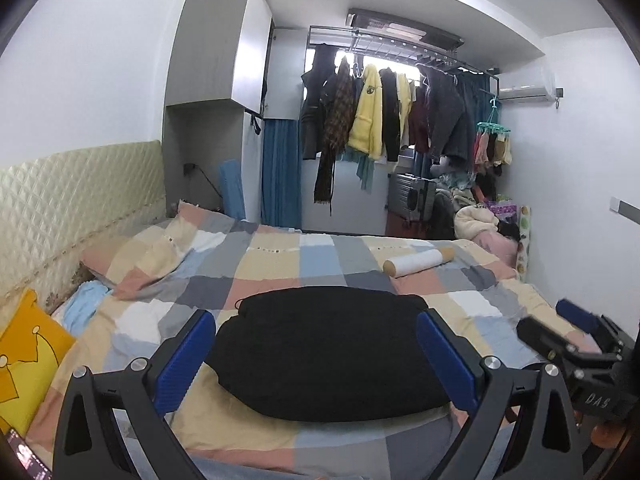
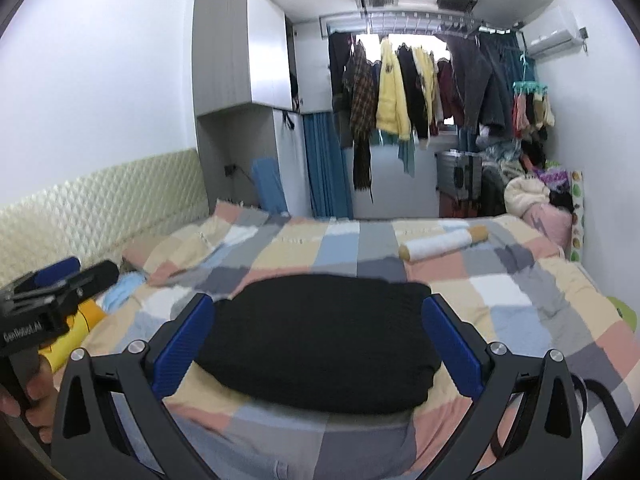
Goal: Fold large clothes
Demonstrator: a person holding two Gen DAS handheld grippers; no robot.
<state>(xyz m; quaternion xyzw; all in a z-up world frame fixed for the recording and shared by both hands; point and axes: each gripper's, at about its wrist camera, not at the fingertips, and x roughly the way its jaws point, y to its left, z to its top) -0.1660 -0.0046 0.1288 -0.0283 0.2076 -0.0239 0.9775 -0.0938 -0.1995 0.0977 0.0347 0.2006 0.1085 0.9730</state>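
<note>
A black garment [image 1: 332, 352] lies folded into a thick rounded rectangle on the checked bedspread [image 1: 304, 264]; it also shows in the right wrist view [image 2: 320, 336]. My left gripper [image 1: 316, 356] is open and empty, held above the near edge of the garment, its blue pads [image 1: 186, 360] wide apart. My right gripper [image 2: 318, 348] is open and empty too, also held over the garment's near side. The right gripper shows at the right edge of the left wrist view [image 1: 576, 340], and the left gripper at the left edge of the right wrist view [image 2: 56, 288].
A white roll [image 1: 420, 262] lies on the far right of the bed. A checked pillow [image 1: 160, 248] and a yellow cushion [image 1: 28, 344] sit by the padded headboard [image 1: 72, 200]. Hanging clothes [image 1: 380, 116], a suitcase [image 1: 412, 196] and piled laundry [image 1: 480, 216] stand beyond the bed.
</note>
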